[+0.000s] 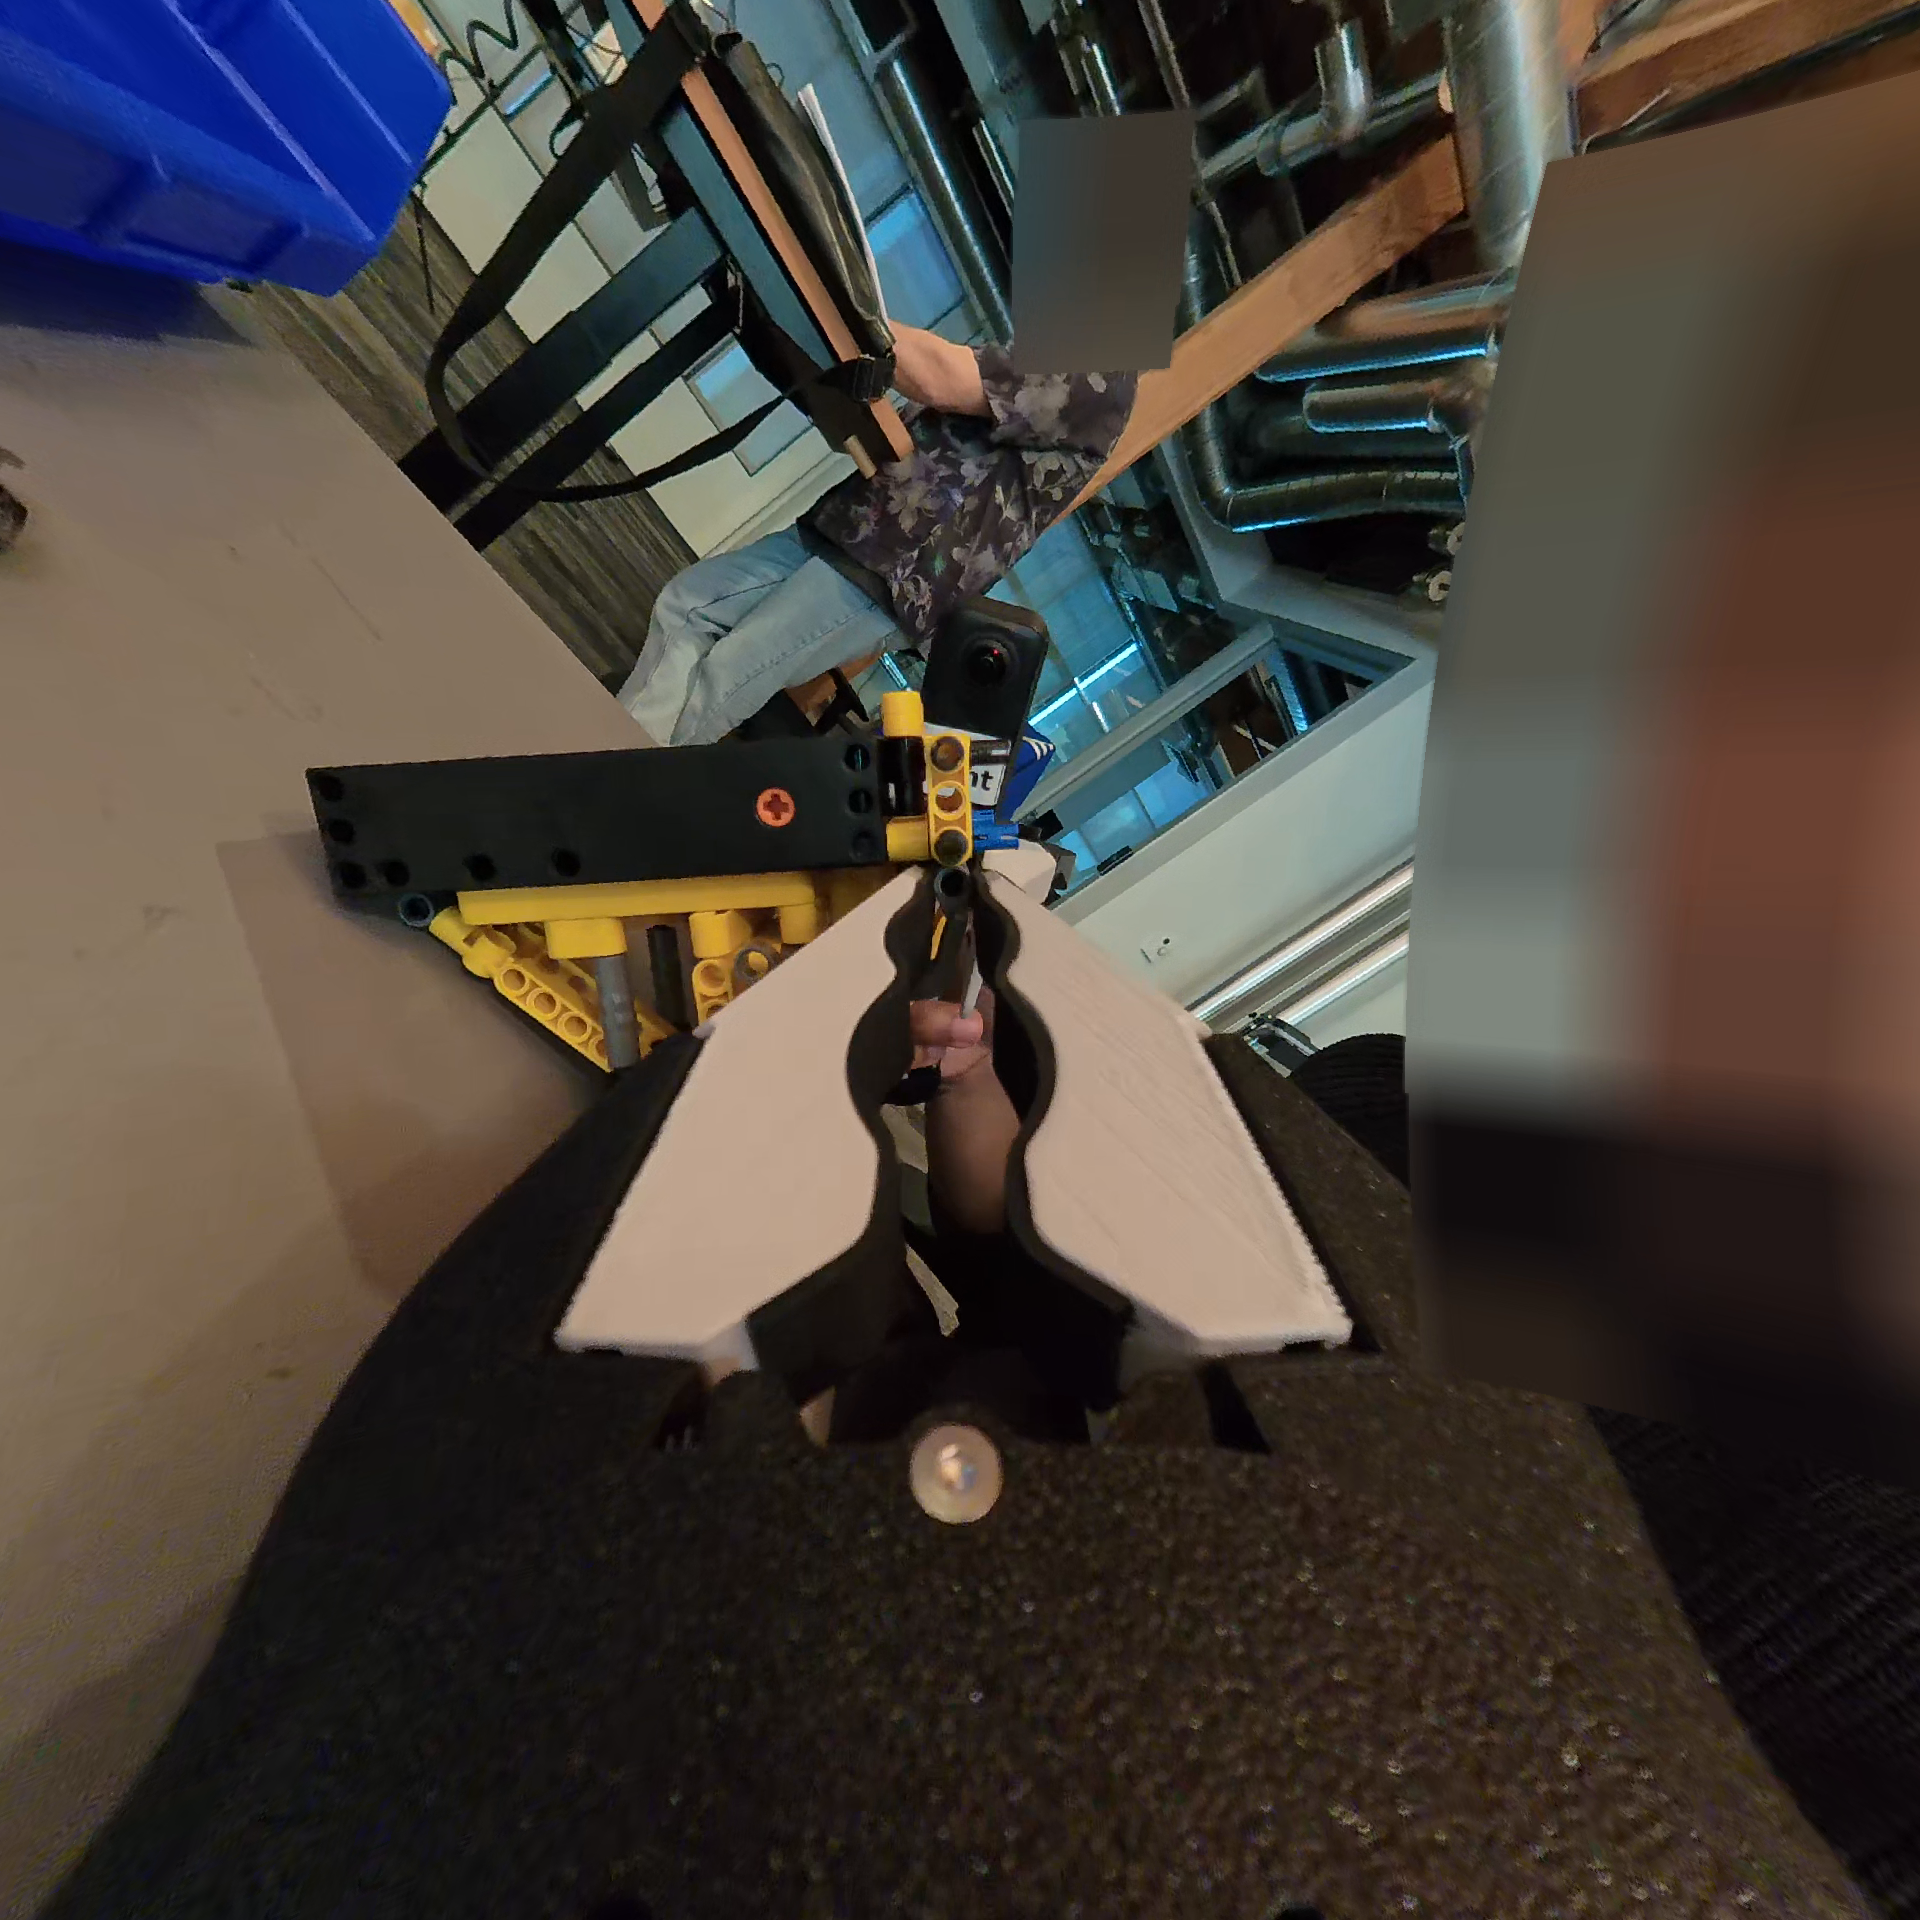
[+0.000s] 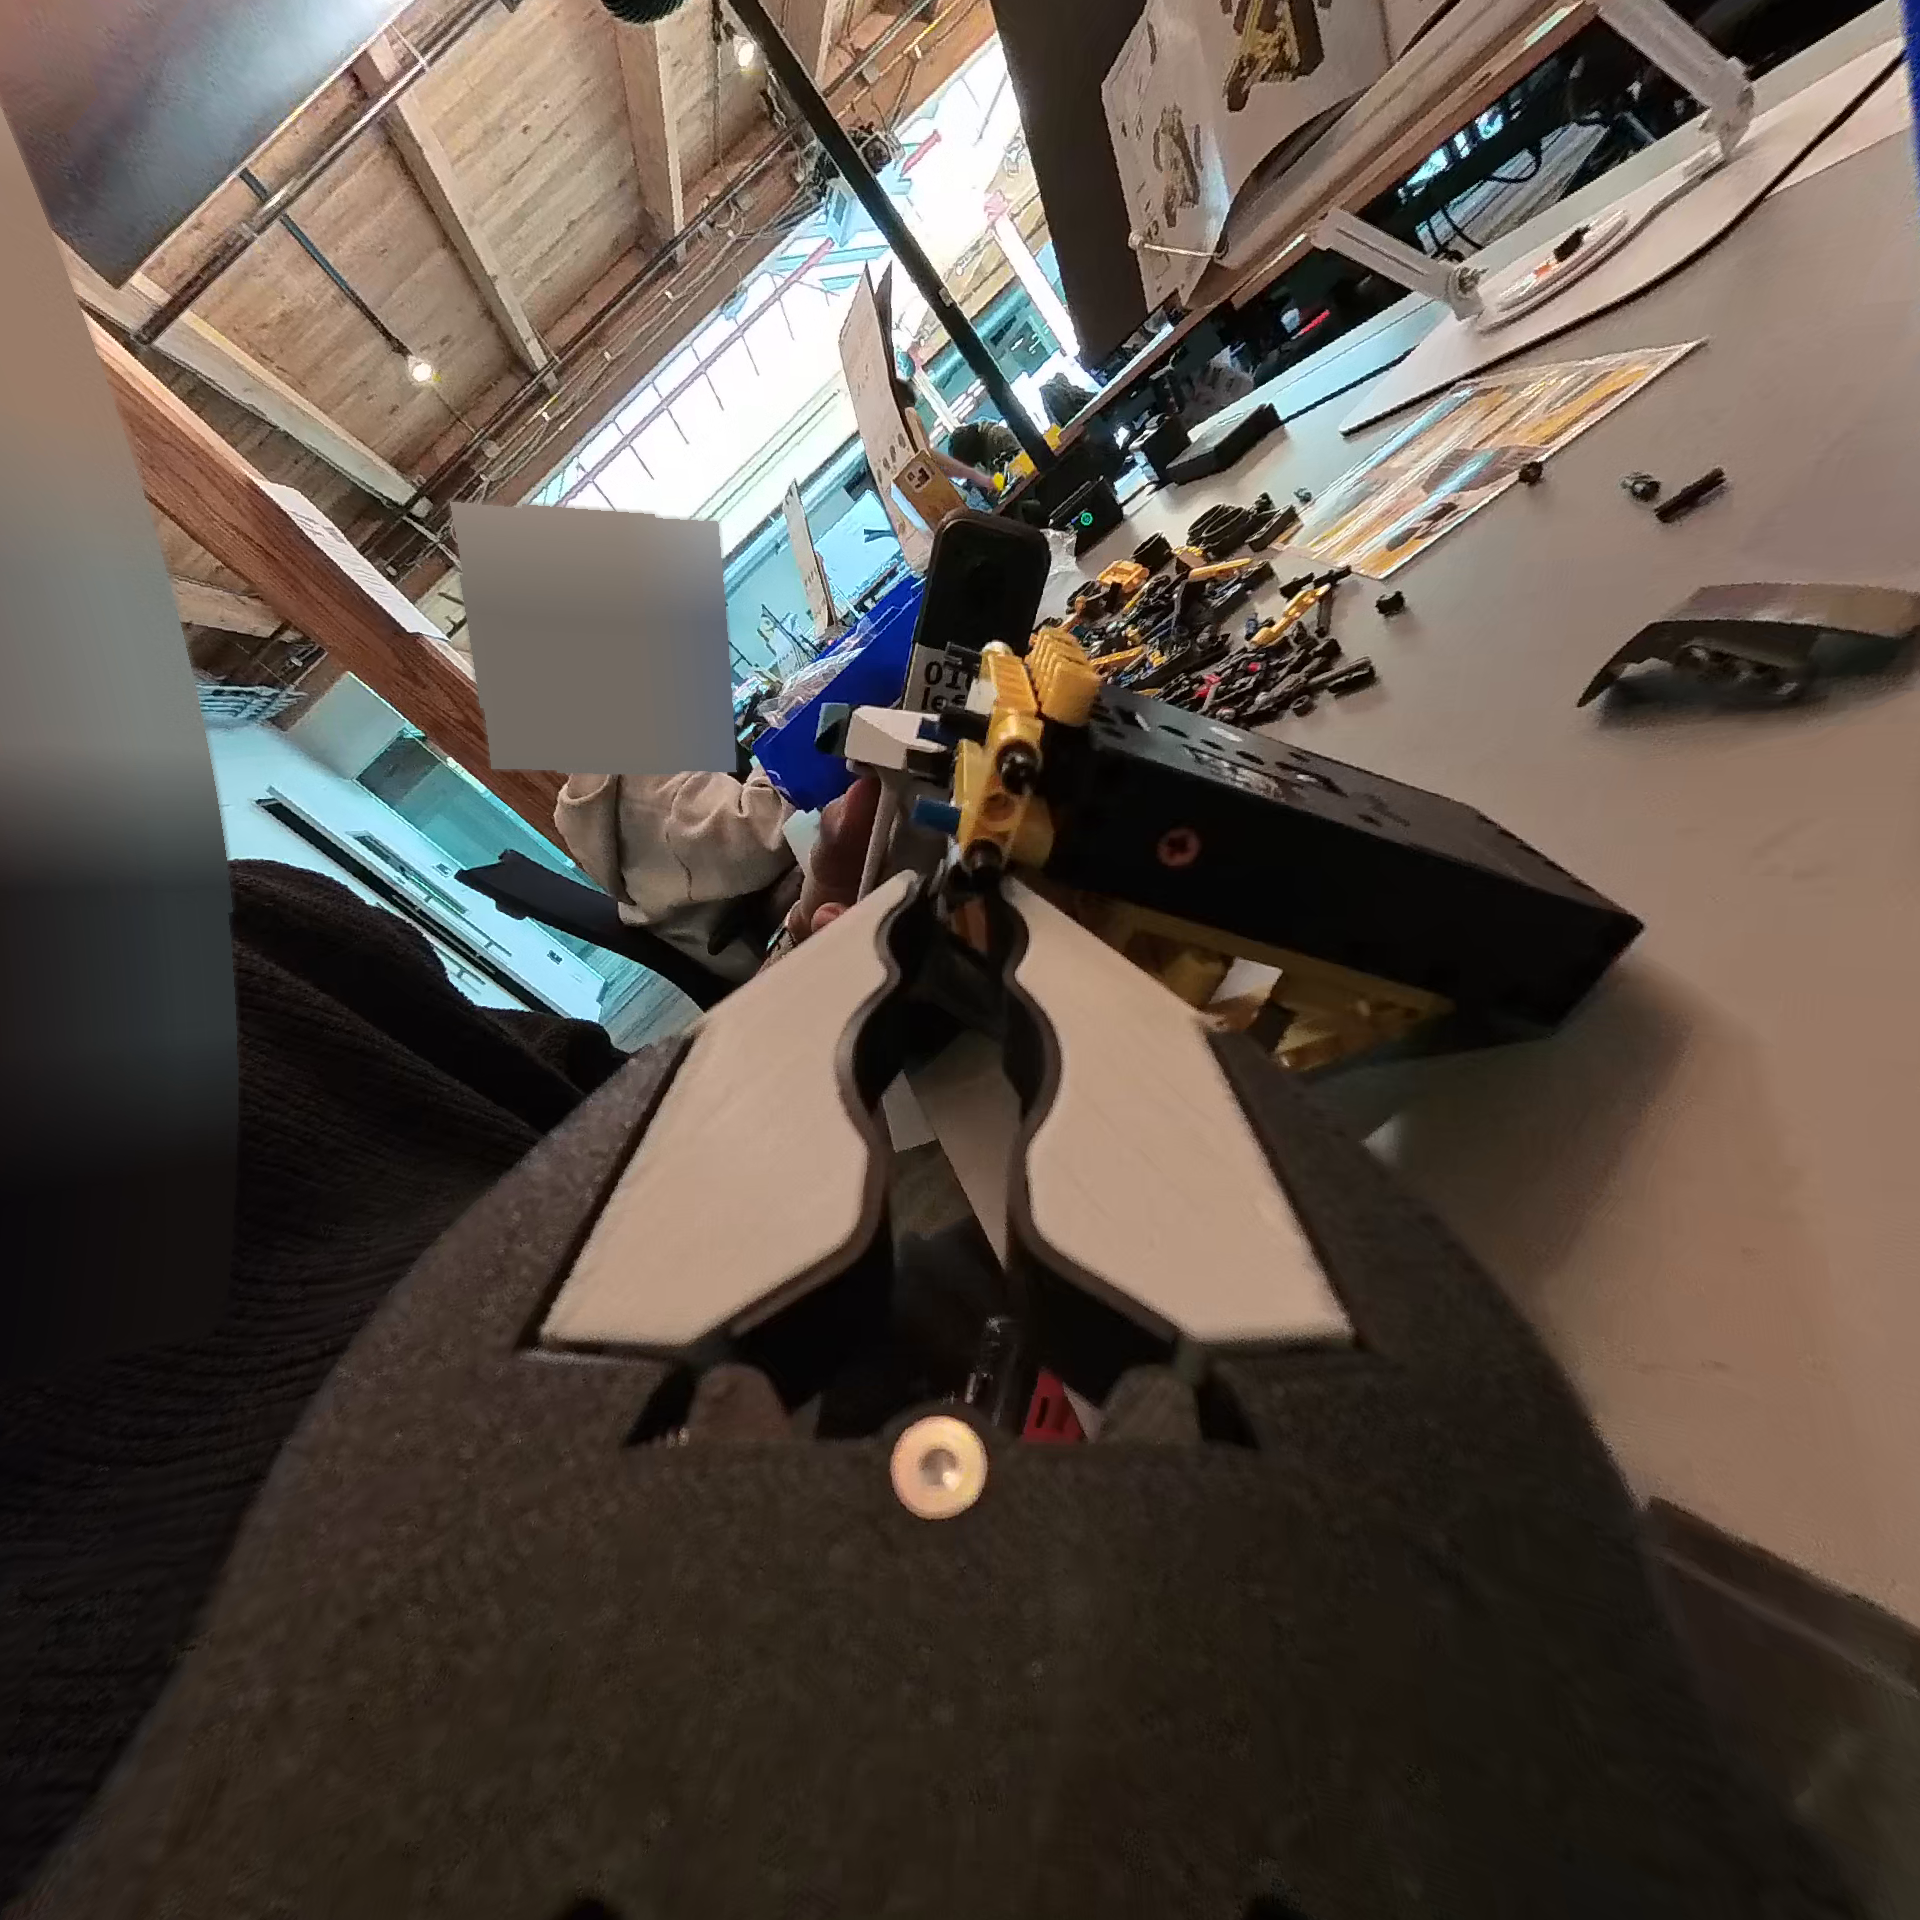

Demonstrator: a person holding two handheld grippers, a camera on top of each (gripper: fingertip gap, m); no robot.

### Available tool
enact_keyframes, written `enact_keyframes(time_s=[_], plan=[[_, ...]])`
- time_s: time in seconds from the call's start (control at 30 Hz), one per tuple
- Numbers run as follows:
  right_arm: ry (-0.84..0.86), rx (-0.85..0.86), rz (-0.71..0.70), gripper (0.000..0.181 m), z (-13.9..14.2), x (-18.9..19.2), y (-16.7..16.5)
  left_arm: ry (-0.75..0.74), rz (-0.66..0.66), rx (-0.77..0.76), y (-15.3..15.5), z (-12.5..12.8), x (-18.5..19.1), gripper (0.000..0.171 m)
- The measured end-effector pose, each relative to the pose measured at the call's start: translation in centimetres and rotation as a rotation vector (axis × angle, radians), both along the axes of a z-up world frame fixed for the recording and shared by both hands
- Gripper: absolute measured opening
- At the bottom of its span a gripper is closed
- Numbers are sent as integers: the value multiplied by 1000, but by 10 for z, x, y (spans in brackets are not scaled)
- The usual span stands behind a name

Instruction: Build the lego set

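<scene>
Both tongs meet at one end of the black-and-yellow model (image 1: 623, 821) lying near the worktop (image 1: 156, 727) edge, left tongs (image 1: 954, 891) nipping what seems a black pin, right tongs (image 2: 971, 883) pinched nearly closed, perhaps on another pin.

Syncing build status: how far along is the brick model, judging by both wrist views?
Done: a black and yellow brick assembly stands built on the table. In hand: both tongs, left and right, pinch at its small yellow end piece; what each grips is hidden. Left: a pile of loose black and yellow parts lies unused beside an instruction sheet.
</scene>
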State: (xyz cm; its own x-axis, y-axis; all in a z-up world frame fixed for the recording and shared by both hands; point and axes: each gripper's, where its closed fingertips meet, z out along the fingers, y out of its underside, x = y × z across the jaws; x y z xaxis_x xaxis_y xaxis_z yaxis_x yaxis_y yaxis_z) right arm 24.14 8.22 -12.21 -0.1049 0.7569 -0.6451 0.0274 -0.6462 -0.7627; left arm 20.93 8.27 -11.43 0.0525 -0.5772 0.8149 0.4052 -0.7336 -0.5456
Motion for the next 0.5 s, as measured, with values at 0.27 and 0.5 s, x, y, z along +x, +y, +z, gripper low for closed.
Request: enact_keyframes(time_s=[0.27,0.5], plan=[[-14,-8,-9,10,-1,0,0,-27,-10,-45,-1,-1,1,7],[-27,-19,4,9,-1,-1,-1,-18,23,-31,0,-1,0,6]])
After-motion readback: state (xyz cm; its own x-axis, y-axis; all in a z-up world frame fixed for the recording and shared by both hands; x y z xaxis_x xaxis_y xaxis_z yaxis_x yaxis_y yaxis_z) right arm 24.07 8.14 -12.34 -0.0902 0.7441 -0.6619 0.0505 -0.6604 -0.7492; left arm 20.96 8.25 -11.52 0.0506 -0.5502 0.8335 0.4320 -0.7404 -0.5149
